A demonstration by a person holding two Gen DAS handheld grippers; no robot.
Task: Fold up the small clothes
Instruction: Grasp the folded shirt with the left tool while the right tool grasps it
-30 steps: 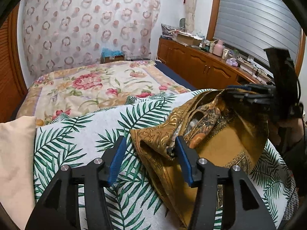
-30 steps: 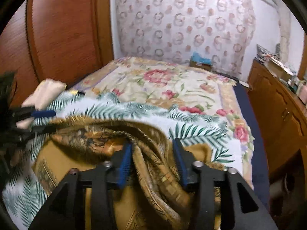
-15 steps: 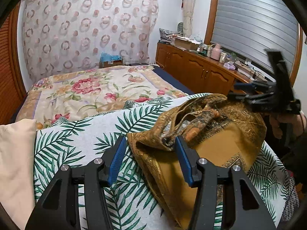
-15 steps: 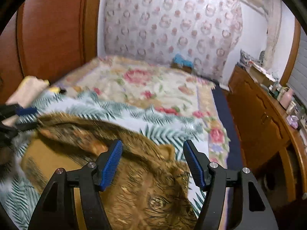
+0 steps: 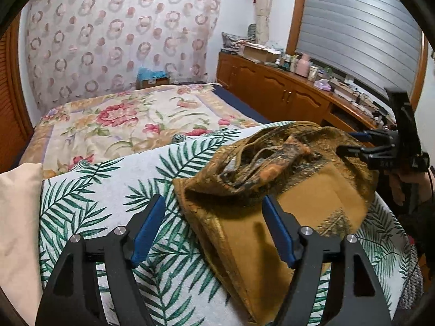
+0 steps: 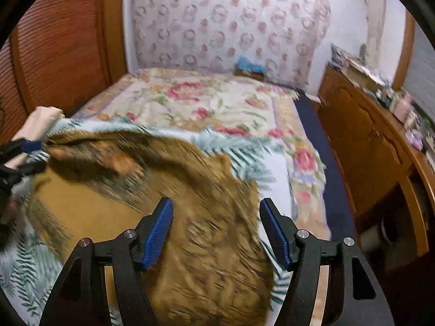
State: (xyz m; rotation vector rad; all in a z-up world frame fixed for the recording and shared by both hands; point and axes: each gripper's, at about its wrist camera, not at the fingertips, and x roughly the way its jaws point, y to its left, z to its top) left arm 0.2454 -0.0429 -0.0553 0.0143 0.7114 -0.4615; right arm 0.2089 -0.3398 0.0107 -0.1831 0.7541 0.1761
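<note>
A gold-brown patterned cloth (image 5: 285,190) lies folded over on the palm-leaf sheet (image 5: 108,190), with a bunched patterned edge on top. My left gripper (image 5: 214,225) is open and empty, its jaws straddling the cloth's near left corner. My right gripper (image 6: 216,225) is open and empty above the cloth (image 6: 163,203), which looks blurred there. The right gripper also shows at the right edge of the left wrist view (image 5: 353,142), beside the cloth's far side. The left gripper shows at the left edge of the right wrist view (image 6: 32,153).
A floral bedspread (image 5: 122,119) covers the bed beyond the leaf sheet. A cream pillow (image 5: 16,217) lies at the left. A wooden cabinet (image 5: 285,97) with cluttered top runs along the right wall. A wooden wardrobe (image 6: 59,49) stands on the bed's other side.
My right gripper let go of the cloth, opened and pulled back. My left gripper opened wider and released the cloth edge, which now lies flatter on the sheet.
</note>
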